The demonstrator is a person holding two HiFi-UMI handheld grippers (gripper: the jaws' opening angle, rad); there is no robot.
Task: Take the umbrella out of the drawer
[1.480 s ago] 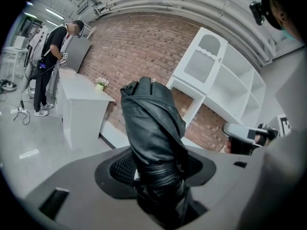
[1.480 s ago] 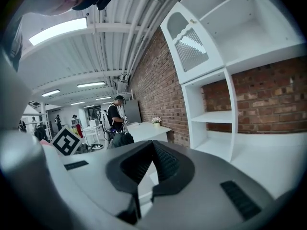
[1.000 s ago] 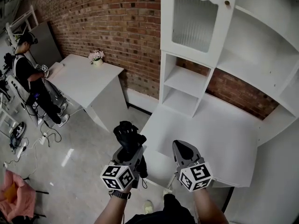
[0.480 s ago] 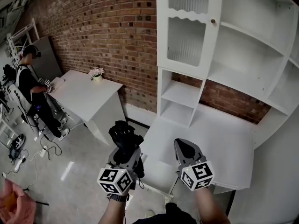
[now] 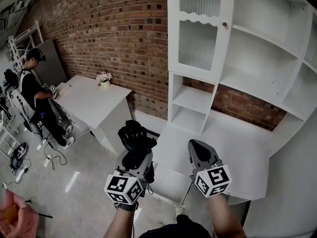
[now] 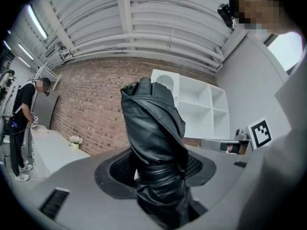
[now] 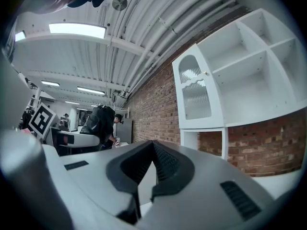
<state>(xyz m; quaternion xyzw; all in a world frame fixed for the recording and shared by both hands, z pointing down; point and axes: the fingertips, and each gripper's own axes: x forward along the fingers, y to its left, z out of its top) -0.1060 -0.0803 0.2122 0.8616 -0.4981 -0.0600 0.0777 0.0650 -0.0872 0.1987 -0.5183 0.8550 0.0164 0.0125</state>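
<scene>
The folded black umbrella (image 5: 134, 137) stands upright in my left gripper (image 5: 135, 157), which is shut on its lower part; in the left gripper view the umbrella (image 6: 153, 138) fills the gap between the jaws of the left gripper (image 6: 156, 174). It hangs in the air in front of the white desk (image 5: 233, 152), touching nothing else. To the right, my right gripper (image 5: 195, 147) is held level at about the same height. In the right gripper view the right gripper (image 7: 152, 147) has its jaws meeting at the tips with nothing between them.
A white shelf unit (image 5: 257, 58) with a glass-door cabinet (image 5: 198, 38) rises behind the desk against a brick wall (image 5: 114, 29). At the left a second white table (image 5: 94, 103) carries a flower pot (image 5: 103, 78), and a person (image 5: 34, 93) stands beside it.
Both grippers have risen, the left one carrying the umbrella up with it and rolling a little. The head view has tilted up toward the shelves.
</scene>
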